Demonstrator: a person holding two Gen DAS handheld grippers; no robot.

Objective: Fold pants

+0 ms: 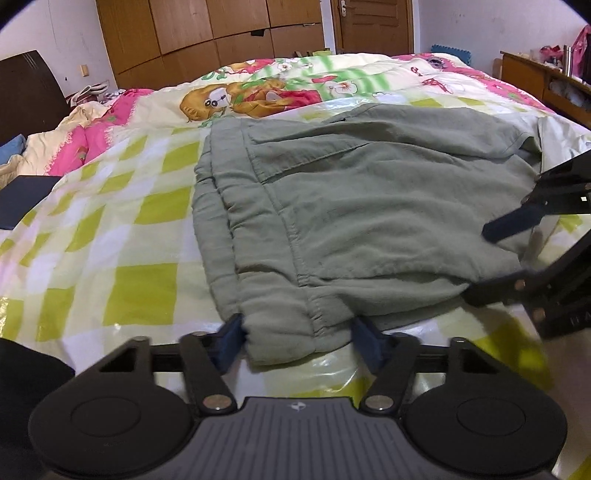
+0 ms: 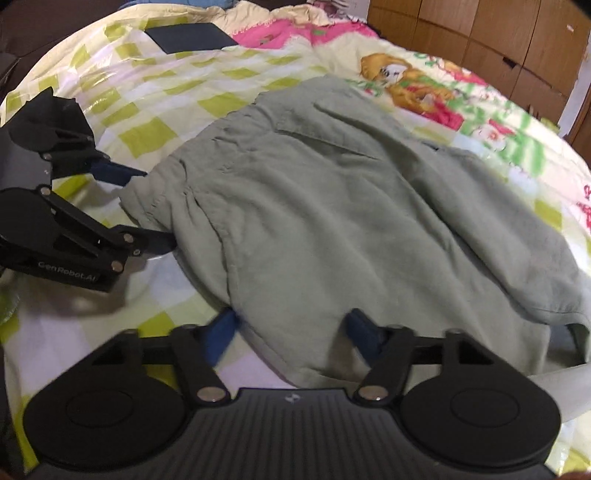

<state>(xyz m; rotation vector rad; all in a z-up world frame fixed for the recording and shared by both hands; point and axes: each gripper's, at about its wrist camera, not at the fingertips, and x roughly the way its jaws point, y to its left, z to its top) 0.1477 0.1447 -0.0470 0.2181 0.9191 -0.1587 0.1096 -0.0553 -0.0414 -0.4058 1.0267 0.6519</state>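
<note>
Green pants between both open tools' fingers

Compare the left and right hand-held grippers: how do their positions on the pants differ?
The left hand-held gripper straddles a gathered corner; the right hand-held gripper straddles a flatter edge of the pants. The left's camera faces the wardrobe; the right's faces the pillows. Both are open.

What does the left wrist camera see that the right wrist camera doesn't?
Only the left wrist view shows the door, the shelf and the headboard. Only the right wrist view shows the name printed on the left gripper. Both show the pants on the quilt, the wardrobe, the dark pad, and both grippers open around the pants' near edge.
</note>
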